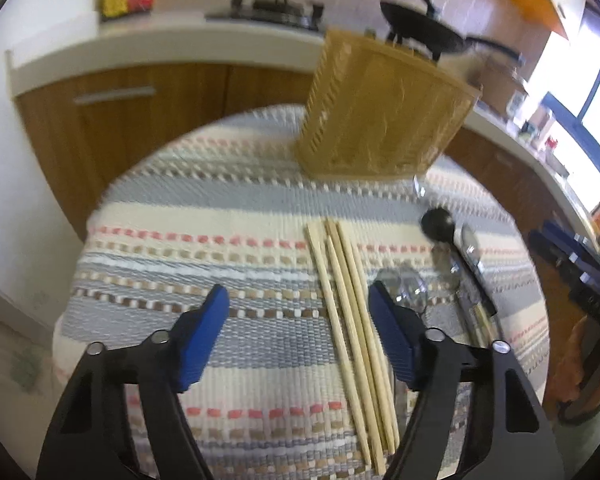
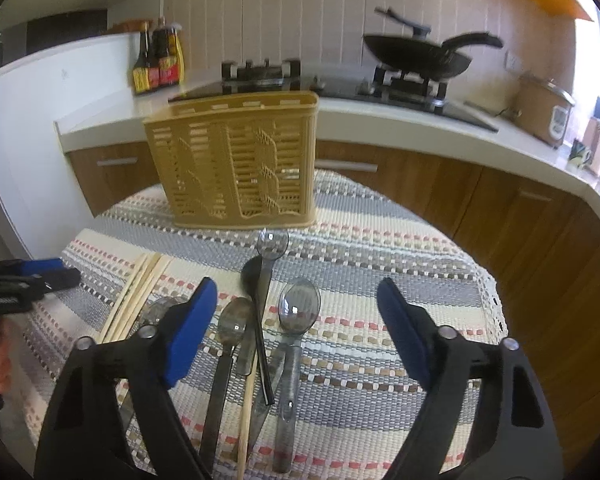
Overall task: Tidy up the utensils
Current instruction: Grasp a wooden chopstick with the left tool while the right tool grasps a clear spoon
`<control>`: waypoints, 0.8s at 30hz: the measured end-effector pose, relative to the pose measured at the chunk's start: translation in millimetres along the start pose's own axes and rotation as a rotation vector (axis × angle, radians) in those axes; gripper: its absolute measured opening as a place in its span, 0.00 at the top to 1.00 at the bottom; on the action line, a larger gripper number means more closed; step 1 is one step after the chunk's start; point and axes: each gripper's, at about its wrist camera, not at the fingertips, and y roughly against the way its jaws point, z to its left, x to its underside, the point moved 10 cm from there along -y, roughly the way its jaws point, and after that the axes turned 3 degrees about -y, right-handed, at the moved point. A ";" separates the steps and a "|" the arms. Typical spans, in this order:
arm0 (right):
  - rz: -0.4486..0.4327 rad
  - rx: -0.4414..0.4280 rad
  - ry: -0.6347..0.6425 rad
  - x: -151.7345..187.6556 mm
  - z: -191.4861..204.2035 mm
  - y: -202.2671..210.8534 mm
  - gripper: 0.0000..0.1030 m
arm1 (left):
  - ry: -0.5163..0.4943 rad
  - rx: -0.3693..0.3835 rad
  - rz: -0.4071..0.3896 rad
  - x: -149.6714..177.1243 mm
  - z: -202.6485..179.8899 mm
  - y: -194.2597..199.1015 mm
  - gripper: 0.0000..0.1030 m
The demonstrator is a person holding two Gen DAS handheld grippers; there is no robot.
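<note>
A tan slotted utensil holder (image 1: 384,120) (image 2: 236,160) stands at the far side of a striped woven mat (image 1: 220,208) (image 2: 380,248). Several wooden chopsticks (image 1: 352,320) (image 2: 136,300) lie side by side on the mat. Beside them lies a pile of spoons: a black one (image 1: 438,222) (image 2: 254,276), a clear grey one (image 2: 298,308) and metal ones (image 2: 232,320). My left gripper (image 1: 298,300) is open above the mat, with the chopsticks just inside its right finger. My right gripper (image 2: 296,292) is open, hovering above the spoons. The left gripper also shows in the right wrist view (image 2: 32,276).
Behind the table runs a white counter (image 2: 380,116) with wooden cabinets (image 2: 500,208), a gas hob, a black wok (image 2: 420,56), sauce bottles (image 2: 156,60) and a rice cooker (image 2: 544,104). The mat's lace edge (image 2: 492,292) marks the table's right side.
</note>
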 end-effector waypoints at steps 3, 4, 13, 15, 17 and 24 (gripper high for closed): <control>0.114 -0.042 -0.050 -1.4 -6.3 -13.8 0.38 | -0.022 -0.022 0.071 3.9 -2.4 -16.5 0.48; 0.158 -0.061 -0.070 -1.3 -8.5 -20.2 0.40 | -0.025 -0.016 0.100 5.8 -3.6 -22.5 0.50; 0.445 -0.108 -0.106 36.5 -10.7 -64.0 0.65 | -0.107 -0.087 0.176 9.1 -4.7 -41.5 0.63; 0.476 -0.126 -0.112 44.9 -9.3 -65.5 0.67 | -0.122 -0.088 0.179 8.0 -5.3 -42.2 0.68; 0.495 -0.128 -0.106 50.2 -8.7 -65.7 0.69 | -0.128 -0.085 0.179 7.2 -6.5 -42.1 0.75; 0.542 -0.122 -0.077 66.4 -3.9 -74.1 0.81 | -0.165 -0.139 0.176 7.4 -11.3 -42.2 0.90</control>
